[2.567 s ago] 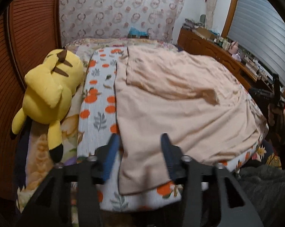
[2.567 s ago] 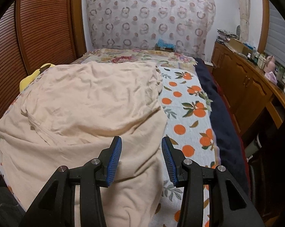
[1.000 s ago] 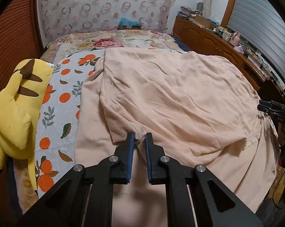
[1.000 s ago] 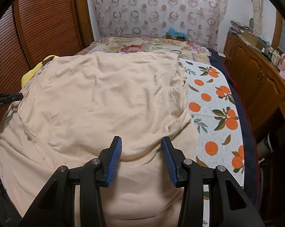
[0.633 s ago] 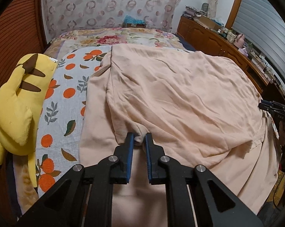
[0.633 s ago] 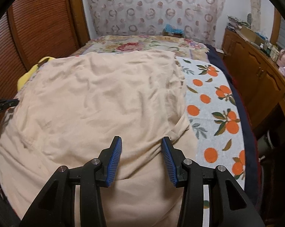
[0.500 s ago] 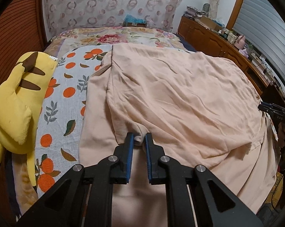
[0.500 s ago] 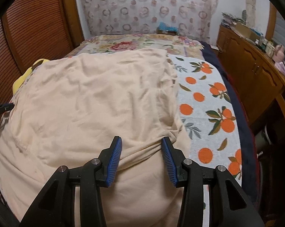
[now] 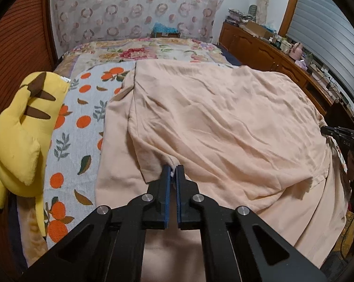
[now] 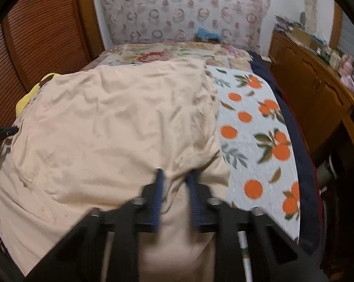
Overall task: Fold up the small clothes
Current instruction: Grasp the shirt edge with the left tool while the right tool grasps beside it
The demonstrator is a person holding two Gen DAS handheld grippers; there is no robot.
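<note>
Both grippers were matte black, with angular linked arms, round silver pivot screws and blue ribbed pads: the left gripper [image 9: 173,170] sharp, the right gripper [image 10: 175,175] blurred.

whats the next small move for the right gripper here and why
Probably finish closing the right gripper on the peach garment: its jaws are blurred, part-shut around the folded edge, while the left gripper already pinches its own hem. Then both can carry the fold.
</note>
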